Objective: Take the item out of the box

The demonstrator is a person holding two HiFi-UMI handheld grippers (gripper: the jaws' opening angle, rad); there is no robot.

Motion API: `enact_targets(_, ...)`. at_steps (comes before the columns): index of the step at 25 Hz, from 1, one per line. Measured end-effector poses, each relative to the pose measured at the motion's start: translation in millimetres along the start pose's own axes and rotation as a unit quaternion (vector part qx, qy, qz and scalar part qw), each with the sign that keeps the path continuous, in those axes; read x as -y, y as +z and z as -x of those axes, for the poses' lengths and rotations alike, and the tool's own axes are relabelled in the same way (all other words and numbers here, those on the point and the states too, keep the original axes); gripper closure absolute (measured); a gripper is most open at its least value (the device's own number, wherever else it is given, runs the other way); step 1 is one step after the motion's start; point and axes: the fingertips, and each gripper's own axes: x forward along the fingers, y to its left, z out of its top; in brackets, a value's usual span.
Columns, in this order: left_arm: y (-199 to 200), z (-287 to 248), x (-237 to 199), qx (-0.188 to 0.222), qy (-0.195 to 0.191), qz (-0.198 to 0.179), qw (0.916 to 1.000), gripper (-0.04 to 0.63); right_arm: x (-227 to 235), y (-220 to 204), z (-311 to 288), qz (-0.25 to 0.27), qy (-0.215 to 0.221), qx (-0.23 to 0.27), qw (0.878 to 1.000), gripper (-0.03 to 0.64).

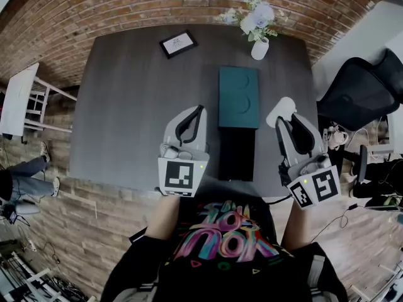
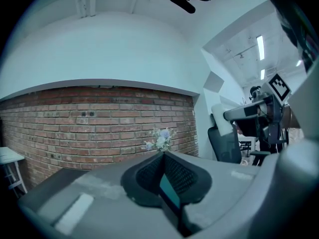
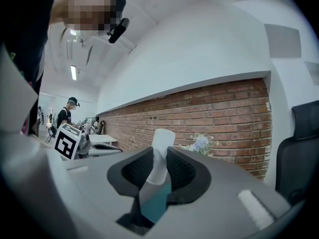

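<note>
My right gripper (image 3: pixel 159 156) has its jaws clenched on the white item (image 1: pixel 281 109), which pokes out past their tips. The item is out of the box (image 1: pixel 238 97) and off to its right, so I judge the removal essentially done. The box lies open mid-worktop, with its teal half and two round recesses farther from me and its black half (image 1: pixel 237 153) nearer. My left gripper (image 2: pixel 162 154) hangs just left of the box, jaws pressed together on nothing, probably ready to steady it. The worktop (image 1: pixel 126 106) is dark grey. A vase of flowers (image 1: pixel 258 27) and a framed card (image 1: pixel 178 43) stand near its far edge by a brick wall, and a black office chair (image 1: pixel 365 93) is on the right.
</note>
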Motion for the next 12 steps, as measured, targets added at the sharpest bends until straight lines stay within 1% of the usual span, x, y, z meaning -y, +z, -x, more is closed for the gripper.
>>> enact_targets(7,-1.1,-0.9,-7.8,-0.001,0.005,0.001,1.0000,0.594,2.4,-17.7,1.7,0.004,-0.007,-0.016,1.000,0.532)
enact_targets(12,-1.9,-1.5,-11.1,-0.005,0.005,0.005,1.0000,0.594,0.7,-26.4,-5.1,0.030,-0.013,-0.026,0.999,0.532)
